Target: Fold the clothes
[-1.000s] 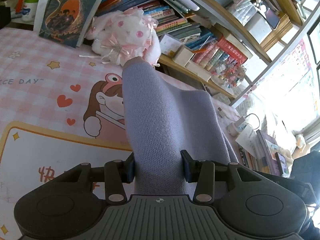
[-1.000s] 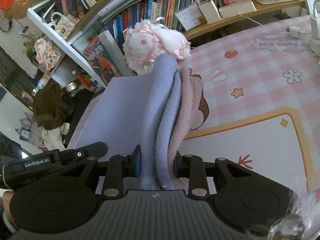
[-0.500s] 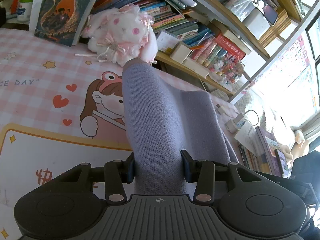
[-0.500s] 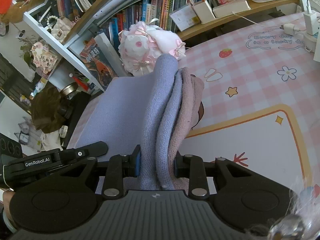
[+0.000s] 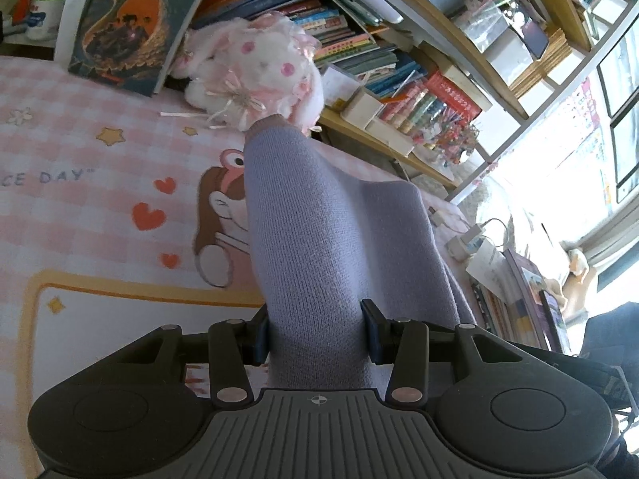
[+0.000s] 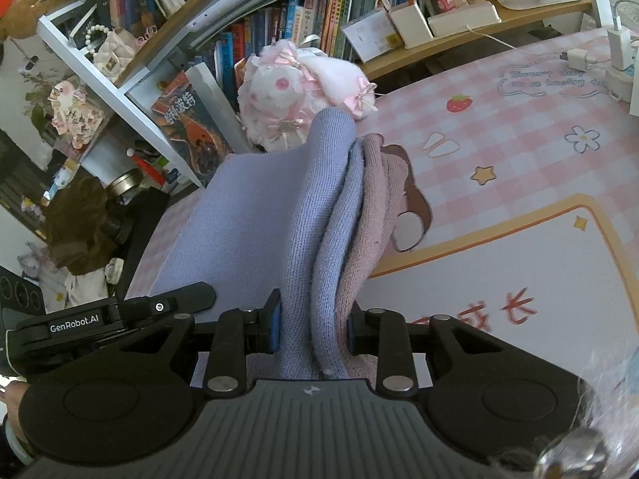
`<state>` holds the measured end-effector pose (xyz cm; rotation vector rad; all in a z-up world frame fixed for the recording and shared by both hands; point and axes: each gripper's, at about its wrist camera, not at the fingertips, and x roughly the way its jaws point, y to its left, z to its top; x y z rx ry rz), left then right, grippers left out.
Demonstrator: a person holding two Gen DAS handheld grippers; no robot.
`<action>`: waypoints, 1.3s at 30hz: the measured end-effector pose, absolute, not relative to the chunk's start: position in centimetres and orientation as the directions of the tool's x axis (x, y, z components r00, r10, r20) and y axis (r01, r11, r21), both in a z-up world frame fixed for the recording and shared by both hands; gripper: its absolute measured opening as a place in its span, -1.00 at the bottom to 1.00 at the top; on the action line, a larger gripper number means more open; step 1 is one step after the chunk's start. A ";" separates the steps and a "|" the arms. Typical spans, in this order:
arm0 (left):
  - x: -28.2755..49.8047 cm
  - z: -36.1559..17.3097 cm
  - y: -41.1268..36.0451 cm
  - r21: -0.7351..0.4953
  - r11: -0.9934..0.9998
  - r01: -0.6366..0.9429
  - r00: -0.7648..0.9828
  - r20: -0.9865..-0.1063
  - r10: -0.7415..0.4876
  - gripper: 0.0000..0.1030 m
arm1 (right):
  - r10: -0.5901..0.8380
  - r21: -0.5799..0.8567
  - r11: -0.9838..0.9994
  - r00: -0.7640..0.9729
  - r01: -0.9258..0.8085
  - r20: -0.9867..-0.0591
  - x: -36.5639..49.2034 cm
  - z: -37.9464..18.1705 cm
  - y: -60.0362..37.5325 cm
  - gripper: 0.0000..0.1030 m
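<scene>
While both grippers hold it, the garment hangs above the desk, as itemised below.

Garment: lilac knit sweater [image 5: 319, 239], raised off the pink checked desk mat [image 5: 92, 207], stretched between the two grippers.
Long axis, left view: the held fold runs from 6 o'clock at the pads up to about 12 o'clock, its far tip meeting the plush toy [image 5: 255, 76] in the picture; contact cannot be told.
Long axis, right view: the bunched fold [image 6: 327, 215] runs from 6 o'clock up to 12 o'clock, ending just below the same toy; a flat panel spreads off toward 9 o'clock.
Layers, right view: lilac folds on the left side of the bundle, a mauve-pink band [image 6: 375, 199] on its right side.
Left gripper [image 5: 317, 331]: clenched on a thick single fold of the sweater, both blue pads pressed into the knit.
Right gripper [image 6: 313, 327]: clenched on the layered bundle, pads tight on either side.
Surroundings: bookshelf [image 6: 279, 12] at 12 o'clock behind the toy; large book [image 5: 135, 20] leaning at 11 o'clock in the left view; charger plugs [image 6: 617, 46] at 2 o'clock in the right view.
Person: part of a hand [image 6: 12, 407] at 8 o'clock, right view.
</scene>
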<state>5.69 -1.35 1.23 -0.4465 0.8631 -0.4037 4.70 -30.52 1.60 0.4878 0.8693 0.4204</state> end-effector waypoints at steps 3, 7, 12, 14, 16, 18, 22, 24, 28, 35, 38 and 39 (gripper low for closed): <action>5.7 1.1 1.0 -0.535 0.828 0.166 0.581 -0.626 -0.521 -0.17 | 0.520 0.553 0.821 0.585 -0.142 -0.622 4.4 1.9 -28.3 -0.49; 5.8 1.0 4.1 -0.541 0.823 0.173 0.576 -0.622 -0.530 -0.17 | 0.506 0.541 0.830 0.592 -0.136 -0.628 4.2 2.2 -25.1 -0.49; 6.1 0.7 8.0 -0.545 0.820 0.175 0.574 -0.620 -0.535 -0.17 | 0.497 0.532 0.836 0.595 -0.133 -0.632 4.2 2.3 -21.1 -0.48; 6.4 0.6 9.4 -0.546 0.820 0.175 0.575 -0.619 -0.535 -0.17 | 0.496 0.529 0.838 0.595 -0.136 -0.633 4.5 2.3 -19.5 -0.49; 7.0 0.6 10.5 -0.543 0.821 0.177 0.580 -0.616 -0.533 -0.17 | 0.496 0.523 0.840 0.596 -0.144 -0.632 5.0 2.2 -18.1 -0.49; 7.8 0.6 11.5 -0.537 0.823 0.184 0.589 -0.610 -0.529 -0.17 | 0.496 0.517 0.842 0.599 -0.154 -0.628 5.8 2.2 -16.9 -0.48; 10.3 0.4 12.8 -0.537 0.823 0.186 0.613 -0.592 -0.524 -0.17 | 0.496 0.504 0.845 0.611 -0.176 -0.617 8.0 2.0 -14.9 -0.48; 11.6 0.2 13.2 -0.540 0.821 0.185 0.623 -0.582 -0.523 -0.17 | 0.494 0.494 0.849 0.617 -0.190 -0.612 9.4 2.0 -14.2 -0.48; 14.0 -0.4 13.5 -0.541 0.821 0.181 0.639 -0.570 -0.516 -0.16 | 0.489 0.458 0.859 0.628 -0.227 -0.605 12.5 1.8 -13.4 -0.48; 17.4 -1.9 13.1 -0.536 0.827 0.171 0.654 -0.566 -0.502 -0.16 | 0.498 0.443 0.858 0.631 -0.261 -0.594 17.0 0.3 -13.4 -0.48; 18.2 -2.5 12.7 -0.541 0.825 0.162 0.654 -0.567 -0.501 -0.16 | 0.503 0.440 0.857 0.624 -0.269 -0.598 18.5 -0.4 -13.8 -0.48; 18.5 -2.7 12.5 -0.542 0.825 0.160 0.655 -0.567 -0.500 -0.16 | 0.505 0.439 0.856 0.621 -0.272 -0.600 18.9 -0.6 -13.9 -0.48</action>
